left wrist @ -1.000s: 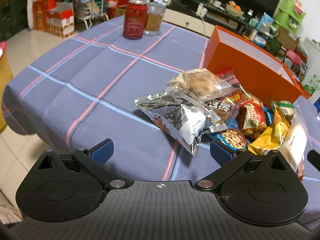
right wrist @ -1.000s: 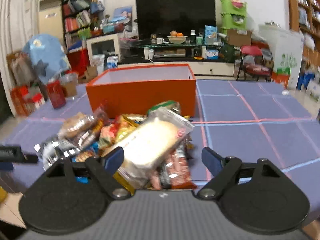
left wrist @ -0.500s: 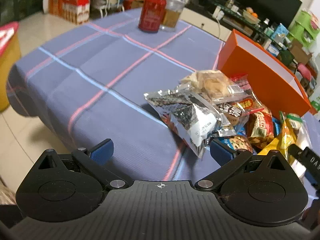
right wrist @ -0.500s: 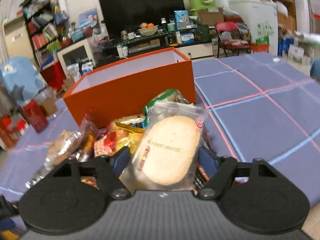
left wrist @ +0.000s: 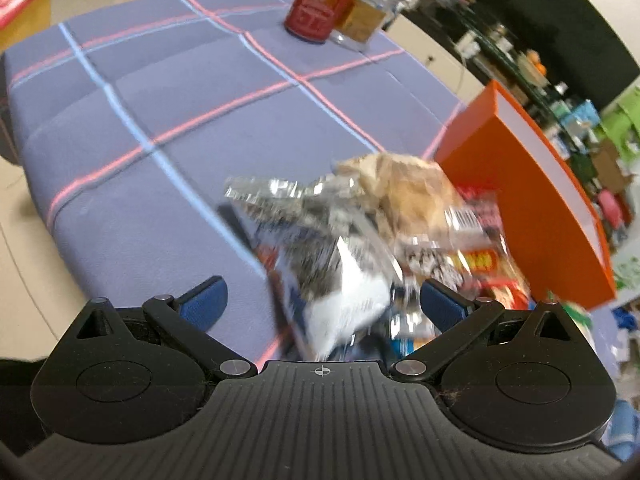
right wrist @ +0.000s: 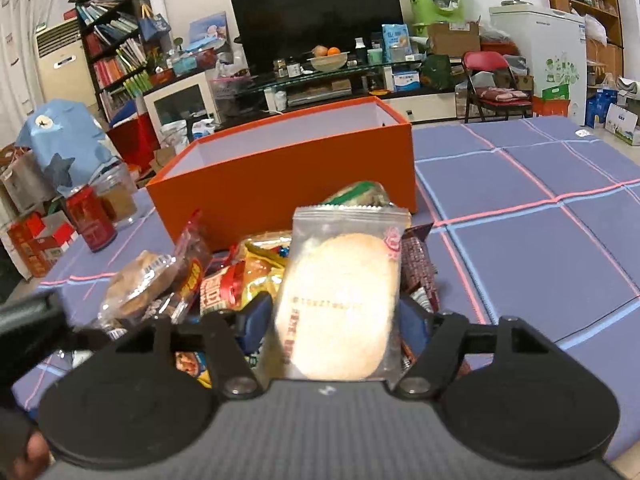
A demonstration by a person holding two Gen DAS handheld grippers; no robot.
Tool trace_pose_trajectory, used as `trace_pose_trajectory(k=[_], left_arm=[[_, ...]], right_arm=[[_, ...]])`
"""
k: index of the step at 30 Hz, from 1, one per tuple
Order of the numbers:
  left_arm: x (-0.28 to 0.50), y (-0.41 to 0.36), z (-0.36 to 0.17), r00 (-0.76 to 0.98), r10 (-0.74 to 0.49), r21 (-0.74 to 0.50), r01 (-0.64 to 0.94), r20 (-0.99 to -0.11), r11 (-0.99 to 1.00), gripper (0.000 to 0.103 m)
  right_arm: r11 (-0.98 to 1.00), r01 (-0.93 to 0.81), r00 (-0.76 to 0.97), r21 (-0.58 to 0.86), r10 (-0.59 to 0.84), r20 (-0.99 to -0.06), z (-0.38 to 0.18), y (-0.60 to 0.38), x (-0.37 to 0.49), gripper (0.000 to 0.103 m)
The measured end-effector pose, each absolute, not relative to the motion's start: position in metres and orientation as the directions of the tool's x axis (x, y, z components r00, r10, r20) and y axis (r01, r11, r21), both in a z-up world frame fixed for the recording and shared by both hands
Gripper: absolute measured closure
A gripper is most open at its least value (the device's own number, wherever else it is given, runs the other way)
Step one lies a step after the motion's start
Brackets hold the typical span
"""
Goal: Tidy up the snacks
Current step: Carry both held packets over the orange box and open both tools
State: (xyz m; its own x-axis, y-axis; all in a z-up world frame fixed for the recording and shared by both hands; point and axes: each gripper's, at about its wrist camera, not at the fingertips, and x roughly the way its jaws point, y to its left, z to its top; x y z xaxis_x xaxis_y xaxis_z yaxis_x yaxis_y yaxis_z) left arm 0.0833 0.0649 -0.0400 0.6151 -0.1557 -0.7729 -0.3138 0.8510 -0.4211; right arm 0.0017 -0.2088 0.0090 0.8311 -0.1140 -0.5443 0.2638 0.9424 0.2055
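A pile of snack packets lies on the blue checked tablecloth in front of an open orange box [right wrist: 288, 176], also seen in the left wrist view [left wrist: 532, 196]. My right gripper [right wrist: 334, 320] is shut on a clear packet holding a pale round rice cracker [right wrist: 340, 300] and holds it upright over the pile. My left gripper [left wrist: 320, 300] is open, and a silver foil packet [left wrist: 332, 280] lies between its blue pads. A clear packet of brown biscuits [left wrist: 404, 188] rests on the pile behind it.
A red can [left wrist: 320, 4] and a glass jar [left wrist: 364, 16] stand at the table's far left corner. The tablecloth [right wrist: 540, 248] stretches bare to the right of the box. The table edge and floor lie to the left in the left wrist view.
My right gripper has closed on the rice cracker packet and raised it. My left gripper has moved forward, so the silver packet now sits between its open pads.
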Motion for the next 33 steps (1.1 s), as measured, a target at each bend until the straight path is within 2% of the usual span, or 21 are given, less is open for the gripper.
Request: trace_pose_trajectory(k=[2, 3, 4, 5, 9, 15, 20, 27, 33], left_arm=[[0.091, 0.058, -0.039, 0.607, -0.131, -0.381, -0.305, -0.784, 0.873, 0.022], [0.092, 0.056, -0.039, 0.608, -0.134, -0.372, -0.285, -0.783, 0.883, 0.034], [0.092, 0.054, -0.039, 0.613, -0.152, -0.369, -0.245, -0.775, 0.897, 0.042], [0.091, 0.052, -0.038, 0.615, -0.156, -0.355, -0.215, -0.773, 0.91, 0.049], [0.09, 0.055, -0.037, 0.619, -0.17, -0.333, -0.157, -0.767, 0.93, 0.057], [0.086, 0.05, -0.024, 0.644, -0.109, -0.215, -0.088, -0.757, 0.973, 0.083], [0.079, 0.051, -0.011, 0.685, -0.055, -0.13, -0.058, -0.726, 0.99, 0.084], [0.067, 0.058, 0.003, 0.722, -0.045, -0.095, -0.028, -0.69, 0.995, 0.085], [0.038, 0.064, 0.024, 0.764, -0.048, -0.082, -0.007, -0.644, 0.997, 0.085]], right_arm=[[0.945, 0.257, 0.83, 0.204, -0.107, -0.547, 0.009, -0.208, 0.002, 0.033], [0.946, 0.253, 0.83, 0.205, -0.103, -0.548, 0.009, -0.209, 0.002, 0.035], [0.947, 0.247, 0.83, 0.207, -0.097, -0.55, 0.01, -0.21, 0.003, 0.04], [0.947, 0.244, 0.829, 0.21, -0.091, -0.552, 0.009, -0.21, 0.004, 0.04], [0.946, 0.233, 0.83, 0.225, -0.073, -0.553, 0.007, -0.212, 0.006, 0.04], [0.951, 0.207, 0.832, 0.228, -0.048, -0.553, 0.01, -0.211, 0.005, 0.042], [0.971, 0.171, 0.853, 0.165, -0.062, -0.519, 0.02, -0.2, -0.001, 0.043], [0.984, 0.146, 0.873, 0.097, -0.082, -0.482, 0.031, -0.189, -0.012, 0.043], [0.992, 0.118, 0.91, 0.033, -0.095, -0.404, 0.053, -0.18, -0.024, 0.043]])
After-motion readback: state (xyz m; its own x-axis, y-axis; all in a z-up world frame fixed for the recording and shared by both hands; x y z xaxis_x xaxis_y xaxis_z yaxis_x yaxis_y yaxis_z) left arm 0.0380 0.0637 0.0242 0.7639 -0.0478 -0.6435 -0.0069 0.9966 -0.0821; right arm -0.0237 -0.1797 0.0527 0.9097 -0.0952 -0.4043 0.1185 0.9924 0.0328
